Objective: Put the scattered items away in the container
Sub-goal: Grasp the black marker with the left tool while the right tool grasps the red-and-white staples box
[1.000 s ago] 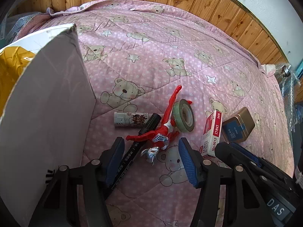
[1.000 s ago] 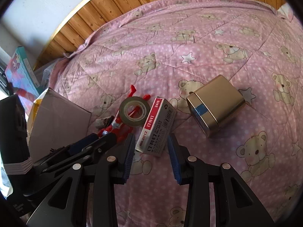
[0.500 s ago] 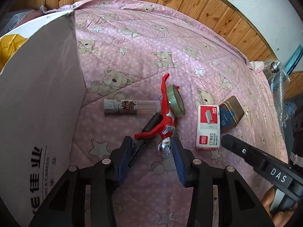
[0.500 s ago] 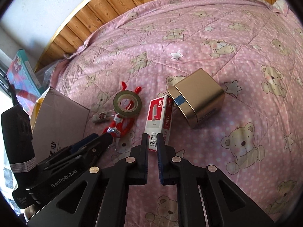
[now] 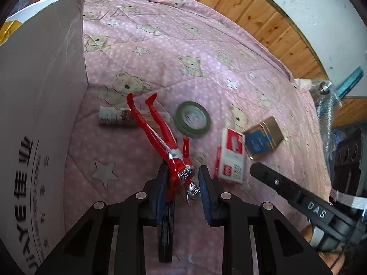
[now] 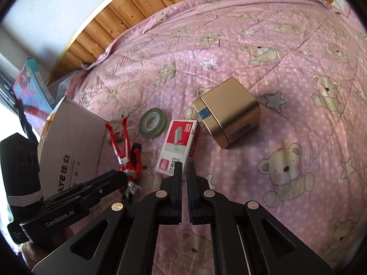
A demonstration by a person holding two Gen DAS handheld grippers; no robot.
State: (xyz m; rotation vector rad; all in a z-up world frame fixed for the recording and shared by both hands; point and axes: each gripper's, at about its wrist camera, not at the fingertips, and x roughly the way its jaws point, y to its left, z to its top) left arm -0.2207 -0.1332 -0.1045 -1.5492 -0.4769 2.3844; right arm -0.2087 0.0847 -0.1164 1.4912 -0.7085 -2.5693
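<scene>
Pink teddy-bear quilt (image 6: 252,73) meets wood panelling (image 6: 142,11) under white wall (image 6: 57,2).

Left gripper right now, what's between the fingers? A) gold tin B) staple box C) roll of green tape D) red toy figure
D: in the left wrist view the left gripper is shut on the red toy figure at its torso, legs pointing away; the green tape, staple box and gold tin lie on the quilt.
</scene>
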